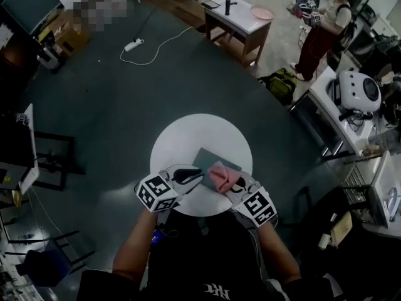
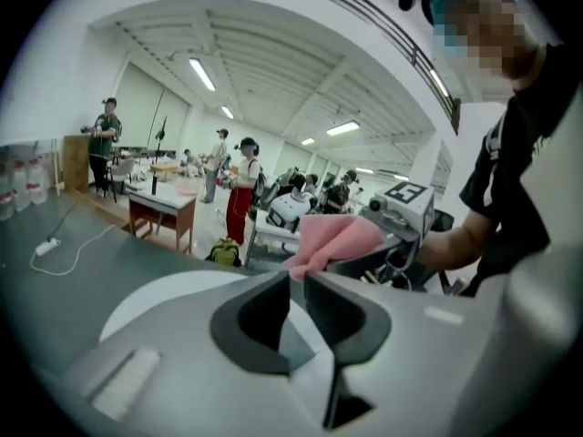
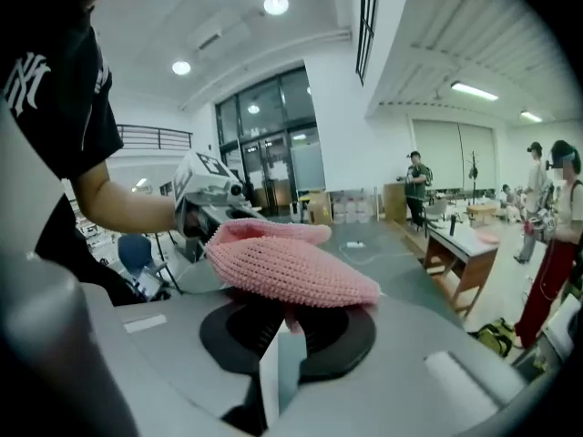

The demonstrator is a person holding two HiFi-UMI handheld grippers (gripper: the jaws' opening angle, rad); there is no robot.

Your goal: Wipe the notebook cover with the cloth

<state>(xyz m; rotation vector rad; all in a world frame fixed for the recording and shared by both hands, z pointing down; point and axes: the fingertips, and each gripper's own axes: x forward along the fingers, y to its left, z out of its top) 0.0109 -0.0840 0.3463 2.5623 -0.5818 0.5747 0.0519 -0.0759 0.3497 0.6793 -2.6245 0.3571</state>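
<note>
A grey-green notebook [image 1: 210, 157] lies on the round white table [image 1: 188, 137], close to my body. My left gripper [image 1: 199, 173] reaches its near left edge. In the left gripper view the jaws [image 2: 297, 285] stand almost together with the notebook's [image 2: 293, 342] edge between them. My right gripper [image 1: 229, 184] is shut on a pink knitted cloth [image 1: 220, 174], which rests on the notebook's near right part. The bunched cloth [image 3: 287, 262] covers the right gripper's [image 3: 290, 312] tips. The cloth [image 2: 332, 241] also shows just beyond the left jaws.
A wooden side table [image 1: 241, 17] stands at the far side with a pink dish on it. A power strip [image 1: 133, 44] with a white cable lies on the dark floor. A person in red trousers [image 1: 319, 36] stands at the far right. Benches with equipment [image 1: 357, 93] line the right side.
</note>
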